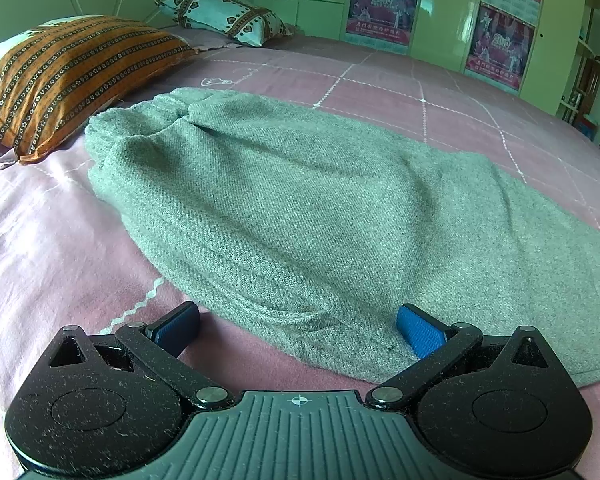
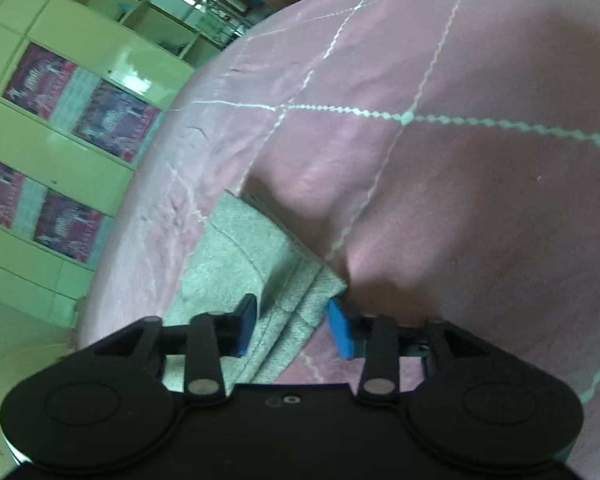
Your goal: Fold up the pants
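Grey-green knit pants (image 1: 300, 208) lie flat on a pink bed (image 1: 52, 240), gathered waistband at the far end. Their near edge sits just ahead of and between the left fingers (image 1: 420, 332); a hemmed end lies between the right fingers (image 2: 340, 328).

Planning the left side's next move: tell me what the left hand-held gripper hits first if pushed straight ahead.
Probably the near edge of the pants, lying just ahead of the open left hand-held gripper on the bed.

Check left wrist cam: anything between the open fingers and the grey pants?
In the left wrist view, only bare pink bedsheet lies between the left gripper and the grey pants.
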### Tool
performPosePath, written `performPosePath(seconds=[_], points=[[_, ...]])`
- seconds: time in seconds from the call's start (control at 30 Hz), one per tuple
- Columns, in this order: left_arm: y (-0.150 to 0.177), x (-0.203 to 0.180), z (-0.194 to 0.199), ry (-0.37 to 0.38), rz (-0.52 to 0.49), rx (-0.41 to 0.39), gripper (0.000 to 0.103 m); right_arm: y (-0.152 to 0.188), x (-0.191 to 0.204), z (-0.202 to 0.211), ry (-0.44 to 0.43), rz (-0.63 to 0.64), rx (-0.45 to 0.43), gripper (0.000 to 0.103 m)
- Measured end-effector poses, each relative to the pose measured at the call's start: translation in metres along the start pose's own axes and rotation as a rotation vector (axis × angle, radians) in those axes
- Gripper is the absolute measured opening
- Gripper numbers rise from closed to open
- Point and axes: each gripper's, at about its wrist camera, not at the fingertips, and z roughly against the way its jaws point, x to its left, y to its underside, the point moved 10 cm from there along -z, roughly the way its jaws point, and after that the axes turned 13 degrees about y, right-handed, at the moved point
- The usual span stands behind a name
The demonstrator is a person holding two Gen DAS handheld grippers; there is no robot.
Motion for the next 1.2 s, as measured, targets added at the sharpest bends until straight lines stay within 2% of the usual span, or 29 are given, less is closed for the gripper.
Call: performPosePath(seconds=[0.03, 0.1, 0.17, 0.23, 0.3, 0.33, 0.37, 0.47, 0.53, 0.57, 0.67, 0.77, 0.8, 0.87, 0.9, 0.93, 0.97, 1.07, 1.1, 1.13, 1.17, 1.2], points=[[0.000, 0.000, 0.000, 0.001, -0.001, -0.002, 0.103, -0.006, 0.011, 0.011, -0.031, 0.059, -0.041, 0.005], [0.000, 0.001, 0.000, 0.004, -0.003, -0.001, 0.103, -0.017, 0.042, 0.044, -0.093, 0.242, -0.169, 0.004], [0.000, 0.001, 0.000, 0.003, -0.004, -0.003, 0.103, -0.018, 0.056, 0.059, -0.084, 0.373, -0.219, 0.004], [0.001, 0.000, 0.000, -0.002, -0.006, -0.010, 0.103, -0.014, 0.037, 0.038, -0.012, 0.374, -0.143, 0.004], [0.001, 0.000, 0.001, -0.005, -0.008, -0.009, 0.103, 0.004, 0.004, -0.003, 0.104, 0.326, 0.050, 0.012], [-0.001, 0.000, 0.002, -0.003, -0.007, -0.003, 0.103, 0.002, 0.001, 0.001, 0.079, 0.290, 0.026, 0.012], [-0.004, 0.000, 0.005, 0.000, -0.001, 0.004, 0.103, -0.002, 0.004, 0.013, 0.069, 0.278, -0.026, 0.017], [-0.024, 0.000, 0.019, 0.000, 0.002, -0.050, 0.103, -0.005, 0.030, 0.050, 0.036, 0.323, -0.195, 0.012], [-0.044, -0.001, 0.023, -0.004, 0.007, -0.084, 0.103, 0.008, 0.066, 0.062, -0.045, 0.401, -0.213, 0.012], [-0.056, -0.002, 0.023, 0.002, 0.012, -0.096, 0.103, 0.018, 0.087, 0.062, -0.091, 0.444, -0.191, 0.013], [-0.090, 0.004, 0.018, -0.047, -0.034, -0.103, 0.103, 0.057, 0.155, 0.047, -0.219, 0.571, -0.087, 0.016], [-0.115, 0.031, 0.014, -0.087, -0.039, -0.109, 0.103, 0.112, 0.241, 0.034, -0.361, 0.723, 0.015, 0.018], [-0.119, 0.042, 0.015, -0.076, -0.018, -0.113, 0.103, 0.132, 0.271, 0.029, -0.403, 0.784, 0.037, 0.021], [-0.128, 0.068, 0.024, -0.132, 0.016, -0.130, 0.103, 0.169, 0.323, 0.017, -0.459, 0.892, 0.084, 0.023], [-0.135, 0.078, 0.032, -0.114, 0.049, -0.155, 0.103, 0.192, 0.351, 0.007, -0.484, 0.952, 0.105, 0.024], [-0.142, 0.087, 0.043, -0.080, 0.091, -0.207, 0.103, 0.207, 0.372, -0.002, -0.501, 0.994, 0.125, 0.026], [-0.148, 0.096, 0.047, -0.076, 0.112, -0.226, 0.103, 0.226, 0.391, -0.009, -0.506, 1.030, 0.143, 0.029], [-0.162, 0.114, 0.022, -0.067, 0.082, -0.133, 0.103, 0.269, 0.442, -0.044, -0.508, 1.119, 0.189, 0.031], [-0.166, 0.117, 0.005, -0.056, 0.072, -0.099, 0.100, 0.283, 0.452, -0.054, -0.501, 1.141, 0.199, 0.031], [-0.168, 0.120, -0.007, -0.049, 0.062, -0.088, 0.094, 0.293, 0.459, -0.063, -0.496, 1.154, 0.212, 0.031], [-0.169, 0.123, -0.019, -0.060, 0.064, -0.069, 0.081, 0.302, 0.467, -0.073, -0.491, 1.158, 0.228, 0.031], [-0.169, 0.126, -0.032, -0.050, 0.081, -0.049, 0.077, 0.310, 0.468, -0.079, -0.485, 1.160, 0.241, 0.031]])
